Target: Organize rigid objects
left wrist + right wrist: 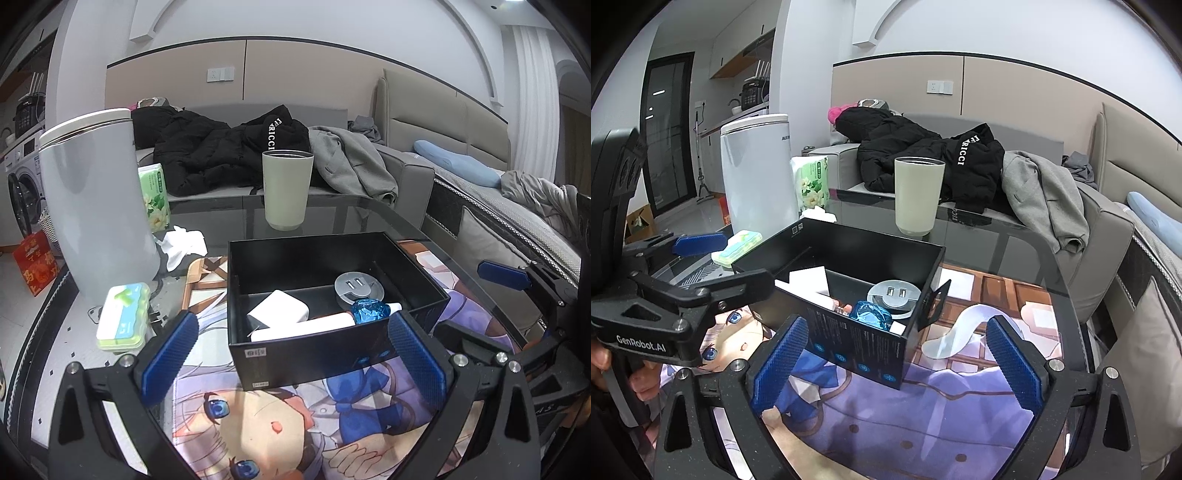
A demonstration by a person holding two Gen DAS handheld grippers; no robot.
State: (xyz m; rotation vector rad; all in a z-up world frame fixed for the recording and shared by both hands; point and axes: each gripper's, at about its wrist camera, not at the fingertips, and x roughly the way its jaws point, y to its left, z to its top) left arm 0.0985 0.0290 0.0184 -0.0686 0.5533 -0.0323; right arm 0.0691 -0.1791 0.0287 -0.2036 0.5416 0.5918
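A dark glass counter (332,210) fills the middle of both views, most of its near part covered by a printed cartoon mat (258,417). On the mat stands an open black box (332,343), centre frame in the left wrist view, holding a white charger (277,312), a round grey plug adapter (352,286), a blue crinkled wrapper (369,310) and a white tube (303,326) lying along the near wall. Behind the box, upper centre, a pale green cup (287,188) stands upright on the bare glass. At the left of the frame a tall white bin (96,199) rises beside the counter, with a green tissue pack (153,195) and a crumpled white tissue (183,245) near it, and a small green and white case (123,315) lies lower left. In the right wrist view a clear plastic strip (960,332) lies on the mat right of the box. The left hand-held gripper (295,363) stands wide apart, its blue pads flanking the box's near wall without touching it; the right hand-held gripper (897,365) is likewise wide, nothing pressed between its pads. Beyond the counter a grey sofa (410,173) carries a black jacket (207,155) and a grey coat (351,162); a bed (480,199) with a blue pillow (458,162) sits at right, a washing machine (22,184) at far left
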